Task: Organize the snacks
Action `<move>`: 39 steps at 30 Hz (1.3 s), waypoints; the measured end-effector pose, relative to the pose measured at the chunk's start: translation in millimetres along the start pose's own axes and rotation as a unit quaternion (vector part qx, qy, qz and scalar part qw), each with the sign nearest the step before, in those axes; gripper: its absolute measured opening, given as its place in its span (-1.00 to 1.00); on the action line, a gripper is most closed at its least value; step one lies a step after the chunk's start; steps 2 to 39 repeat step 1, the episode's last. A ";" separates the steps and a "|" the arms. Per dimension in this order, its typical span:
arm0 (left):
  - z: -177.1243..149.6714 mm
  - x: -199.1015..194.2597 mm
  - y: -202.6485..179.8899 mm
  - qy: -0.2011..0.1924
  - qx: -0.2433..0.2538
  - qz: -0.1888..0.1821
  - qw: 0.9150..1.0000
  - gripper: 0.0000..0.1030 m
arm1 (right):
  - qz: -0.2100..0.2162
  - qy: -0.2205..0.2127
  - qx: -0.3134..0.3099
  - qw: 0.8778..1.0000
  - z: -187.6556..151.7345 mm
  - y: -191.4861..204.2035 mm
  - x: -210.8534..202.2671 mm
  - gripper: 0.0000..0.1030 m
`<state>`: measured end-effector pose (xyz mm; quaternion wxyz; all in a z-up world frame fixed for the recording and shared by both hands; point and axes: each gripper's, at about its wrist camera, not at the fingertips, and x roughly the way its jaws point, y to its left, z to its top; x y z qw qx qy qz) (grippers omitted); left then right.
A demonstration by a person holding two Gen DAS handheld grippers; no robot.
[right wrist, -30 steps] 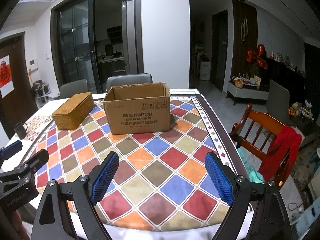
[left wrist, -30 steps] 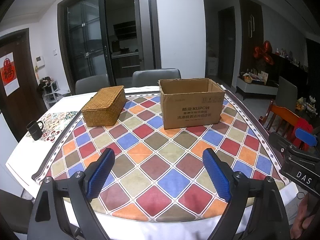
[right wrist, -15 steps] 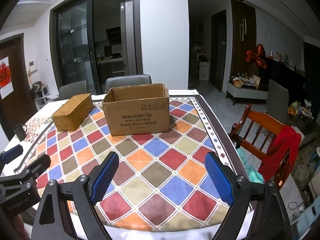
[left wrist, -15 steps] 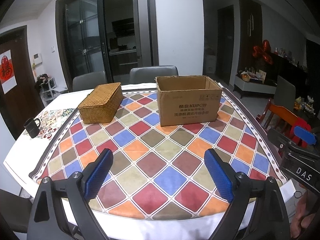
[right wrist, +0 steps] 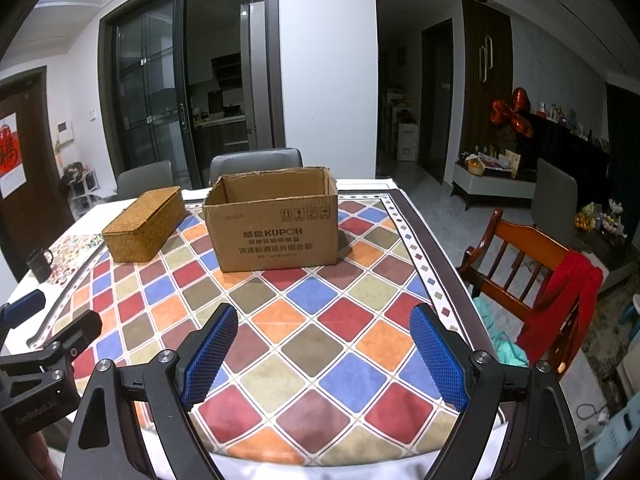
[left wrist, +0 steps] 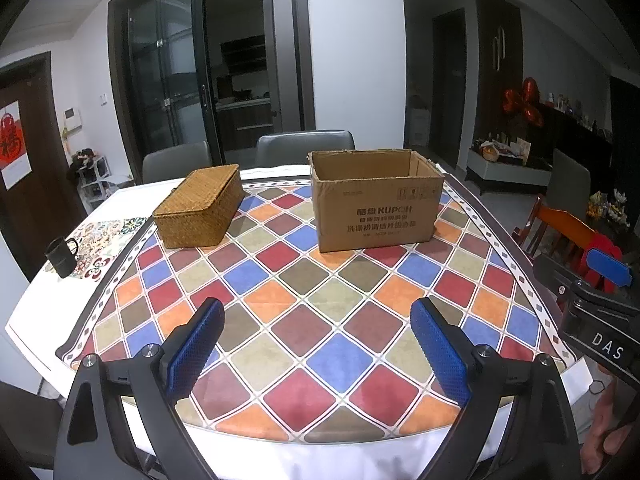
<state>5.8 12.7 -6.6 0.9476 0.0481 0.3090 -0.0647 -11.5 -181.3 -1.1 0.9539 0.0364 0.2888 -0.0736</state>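
Both grippers hover over the near table (left wrist: 340, 364) edge: the left gripper (left wrist: 318, 346) has just been spreading its empty fingers wide; the right gripper (right wrist: 324, 354) gapes empty. The cardboard box (left wrist: 376, 208) and lidded wicker basket (left wrist: 200, 208) stand apart at the far end.

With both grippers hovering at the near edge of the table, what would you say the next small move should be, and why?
Probably reach the left gripper forward to the wicker box and lift its lid. Its jaws have just been opening, with nothing between them. The right gripper is open and empty too. No snacks show on the table, the wicker box is shut, and the cardboard box stands open but its floor is hidden.
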 end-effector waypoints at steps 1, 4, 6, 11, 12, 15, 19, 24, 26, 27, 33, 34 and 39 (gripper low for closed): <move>0.0 2.5 -0.3 0.003 0.000 -0.003 1.000 0.85 | -0.001 0.001 -0.001 1.000 0.4 0.2 0.9 0.72; 0.0 2.5 -0.3 0.003 0.000 -0.003 1.000 0.85 | -0.001 0.001 -0.001 1.000 0.4 0.2 0.9 0.72; 0.0 2.5 -0.3 0.003 0.000 -0.003 1.000 0.85 | -0.001 0.001 -0.001 1.000 0.4 0.2 0.9 0.72; 0.0 2.5 -0.3 0.003 0.000 -0.003 1.000 0.85 | -0.001 0.001 -0.001 1.000 0.4 0.2 0.9 0.72; 0.0 2.5 -0.3 0.003 0.000 -0.003 1.000 0.85 | -0.001 0.001 -0.001 1.000 0.4 0.2 0.9 0.72; 0.0 2.5 -0.3 0.003 0.000 -0.003 1.000 0.85 | -0.001 0.001 -0.001 1.000 0.4 0.2 0.9 0.72; 0.0 2.5 -0.3 0.003 0.000 -0.003 1.000 0.85 | -0.001 0.001 -0.001 1.000 0.4 0.2 0.9 0.72; 0.0 2.5 -0.3 0.003 0.000 -0.003 1.000 0.85 | -0.001 0.001 -0.001 1.000 0.4 0.2 0.9 0.72; 0.0 2.5 -0.3 0.003 0.000 -0.003 1.000 0.85 | -0.001 0.001 -0.001 1.000 0.4 0.2 0.9 0.72; 0.0 2.5 -0.3 0.003 0.000 -0.003 1.000 0.85 | -0.001 0.001 -0.001 1.000 0.4 0.2 0.9 0.72; 0.0 2.5 -0.3 0.003 0.000 -0.003 1.000 0.85 | -0.001 0.001 -0.001 1.000 0.4 0.2 0.9 0.72; 0.0 2.5 -0.3 0.003 0.000 -0.003 1.000 0.85 | -0.001 0.001 -0.001 1.000 0.4 0.2 0.9 0.72; 0.0 2.5 -0.3 0.003 0.000 -0.003 1.000 0.85 | -0.001 0.001 -0.001 1.000 0.4 0.2 0.9 0.72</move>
